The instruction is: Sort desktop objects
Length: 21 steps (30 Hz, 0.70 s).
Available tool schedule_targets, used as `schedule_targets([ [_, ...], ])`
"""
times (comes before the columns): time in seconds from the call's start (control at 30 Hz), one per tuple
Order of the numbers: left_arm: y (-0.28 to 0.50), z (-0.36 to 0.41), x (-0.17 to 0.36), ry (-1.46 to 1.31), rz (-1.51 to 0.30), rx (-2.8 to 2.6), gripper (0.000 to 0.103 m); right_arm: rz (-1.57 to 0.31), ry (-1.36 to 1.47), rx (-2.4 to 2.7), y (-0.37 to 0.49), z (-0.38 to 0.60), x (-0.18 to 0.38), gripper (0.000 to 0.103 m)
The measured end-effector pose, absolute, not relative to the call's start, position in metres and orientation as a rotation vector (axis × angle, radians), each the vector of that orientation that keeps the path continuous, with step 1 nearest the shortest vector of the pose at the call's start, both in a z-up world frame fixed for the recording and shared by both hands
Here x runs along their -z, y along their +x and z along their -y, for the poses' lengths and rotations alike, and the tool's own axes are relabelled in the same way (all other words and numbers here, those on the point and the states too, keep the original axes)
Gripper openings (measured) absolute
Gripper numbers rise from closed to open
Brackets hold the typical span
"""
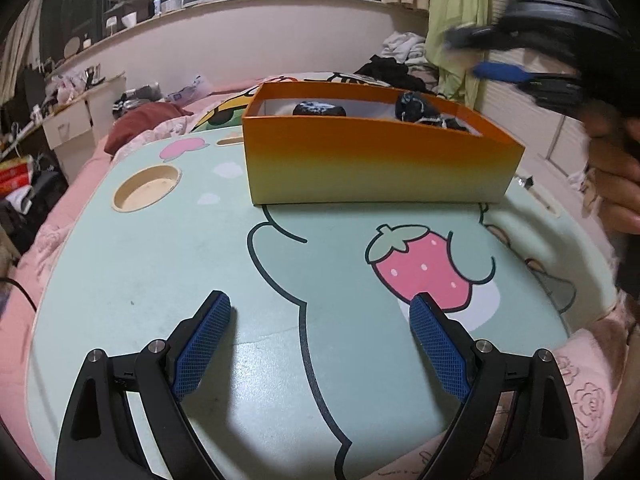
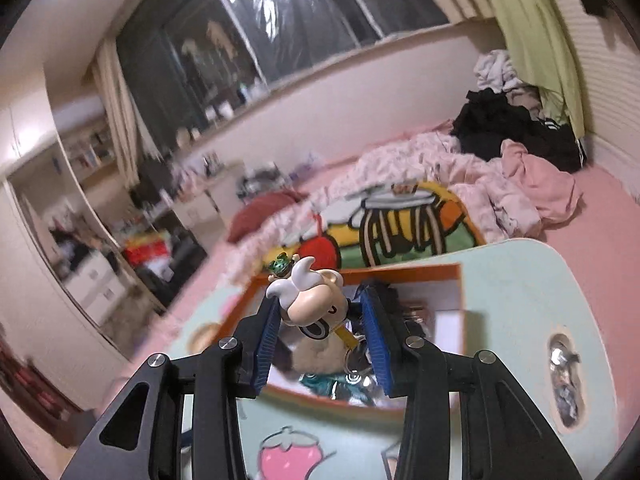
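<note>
- Bedroom clutter rings the scene: a pink bed (image 2: pixel 600 216) with heaped clothes at the far right, dark windows along the far wall.
- On the bed stands a mint-green lap table (image 1: pixel 160 260) printed with a strawberry; it carries everything that matters here, and it probably rocks a little on the bedding, so moves above it should stay gentle.
- At the far middle of the table sits the orange box (image 1: pixel 380 156), open on top, already holding dark bundled items. It looks like the sorting bin.
- Left claw (image 1: pixel 320 344) hangs low over the near part of the table with its blue pads spread wide and nothing between them. It is best kept where it is, or used to steady the box's near wall if the box slides.
- Right claw (image 2: pixel 322 332) is above the box, seen blurred at the upper right of the left wrist view, with a hand (image 1: pixel 616 184) behind it. Its pads are drawn in around a small cartoon figure keychain (image 2: pixel 316 304), whose white-tufted head pokes out past the tips while a yellow strap and ring dangle beneath.
- To finish this step well, I would carry the figure fully inside the box walls, lower it until the dangling ring is below the rim, pick a free corner away from the dark bundles, then let go.
- Risk: the grip is near the tips, so a quick tilt could let the head slip.
</note>
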<state>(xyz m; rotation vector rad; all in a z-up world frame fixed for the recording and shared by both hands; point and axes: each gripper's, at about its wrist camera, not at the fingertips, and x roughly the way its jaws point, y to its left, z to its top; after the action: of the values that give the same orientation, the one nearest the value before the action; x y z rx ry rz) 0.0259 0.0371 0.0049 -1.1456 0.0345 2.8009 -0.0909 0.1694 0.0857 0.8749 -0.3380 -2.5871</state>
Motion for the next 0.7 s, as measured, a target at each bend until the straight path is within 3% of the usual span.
schedule_targets([
  [0.1, 0.027, -0.039, -0.004, -1.153, -0.069, -2.811, 0.091, 0.246, 1.021, 2.613, -0.102, -0.15, -0.051, 0.056],
  [0.23, 0.028, -0.038, -0.004, -1.151, -0.066, -2.81, 0.091, 0.203, 0.907, 2.715, -0.077, -0.157, -0.049, 0.059],
  [0.37, 0.028, -0.038, -0.004, -1.152, -0.068, -2.814, 0.091, 0.232, 0.824, 2.731, -0.034, -0.177, -0.061, 0.083],
  [0.63, 0.03, -0.036, -0.003, -1.158, -0.068, -2.826, 0.091, 0.14, 1.212, 2.687, -0.009, -0.178, -0.002, 0.085],
  [0.7, 0.029, -0.035, -0.003, -1.16, -0.07, -2.829, 0.091, 0.033, 1.221, 2.744, -0.005, -0.172, 0.005, 0.09],
])
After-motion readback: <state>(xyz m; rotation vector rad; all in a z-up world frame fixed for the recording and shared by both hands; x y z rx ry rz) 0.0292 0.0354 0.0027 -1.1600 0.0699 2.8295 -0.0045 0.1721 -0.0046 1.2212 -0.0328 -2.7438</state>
